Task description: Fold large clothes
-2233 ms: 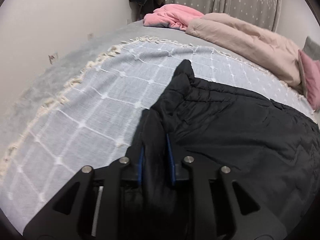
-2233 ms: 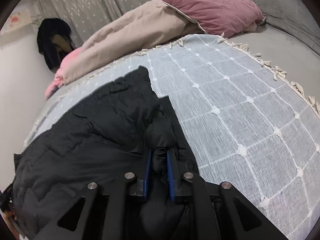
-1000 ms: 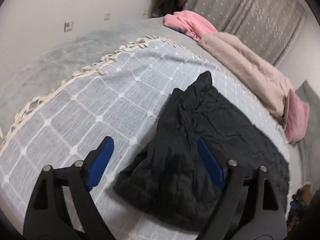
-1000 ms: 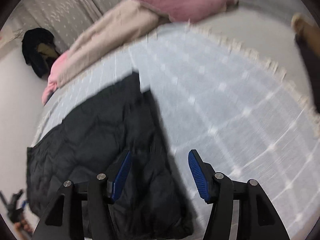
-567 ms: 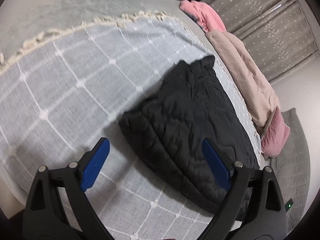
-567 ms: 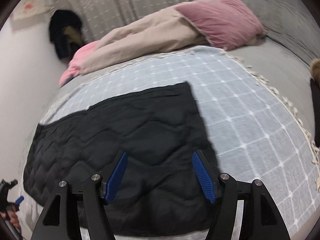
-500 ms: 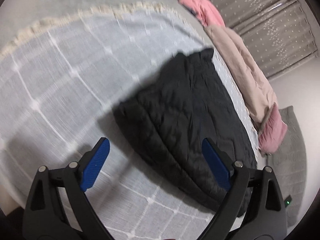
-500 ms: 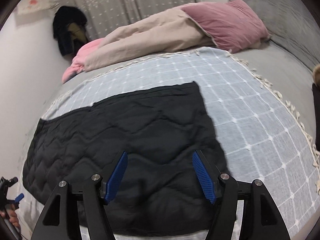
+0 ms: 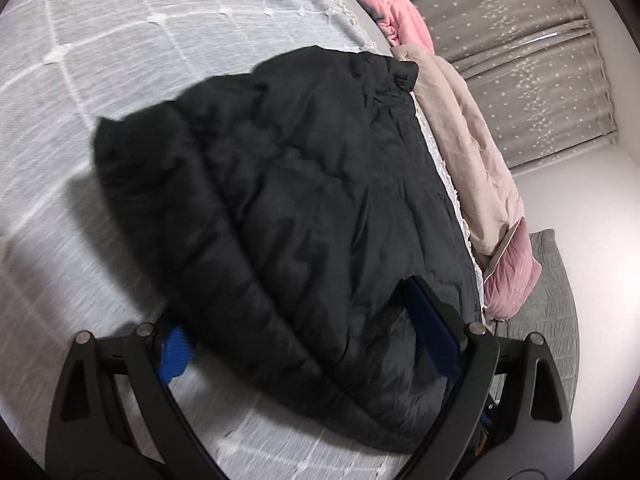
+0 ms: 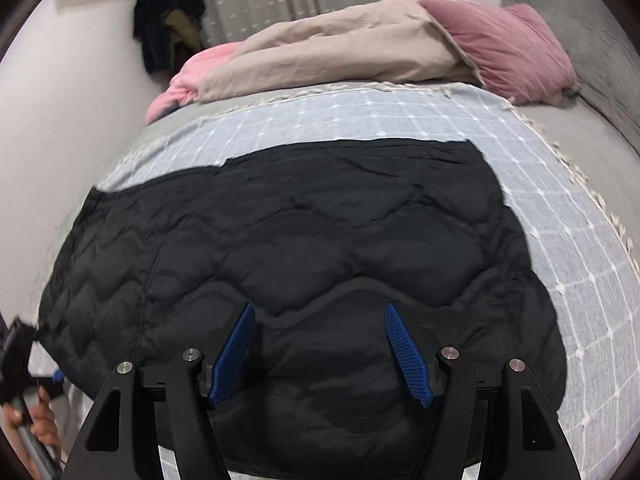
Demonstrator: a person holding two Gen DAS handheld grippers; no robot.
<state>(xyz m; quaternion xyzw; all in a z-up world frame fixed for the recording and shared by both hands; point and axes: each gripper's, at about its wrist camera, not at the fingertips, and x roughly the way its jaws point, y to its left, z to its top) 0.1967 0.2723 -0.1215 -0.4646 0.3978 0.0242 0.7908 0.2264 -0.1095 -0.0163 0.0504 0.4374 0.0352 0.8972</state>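
Unlabelled black quilted jacket (image 10: pixel 320 248) on checked blanket (image 10: pixel 560 240) (no readable writing)

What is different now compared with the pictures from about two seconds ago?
Both grippers let go: the left gripper and the right gripper, earlier shut on folds of the black quilted jacket, now stand open over it. The jacket, bunched up before, now lies spread flat on the pale blue checked blanket. The pink pillow and beige duvet stayed in place.

Your left black two-finger gripper with blue pads (image 9: pixel 304 344) spread wide and tilted downward, your right black gripper with blue pads (image 10: pixel 322 354) also open, holding nothing, tilted downward
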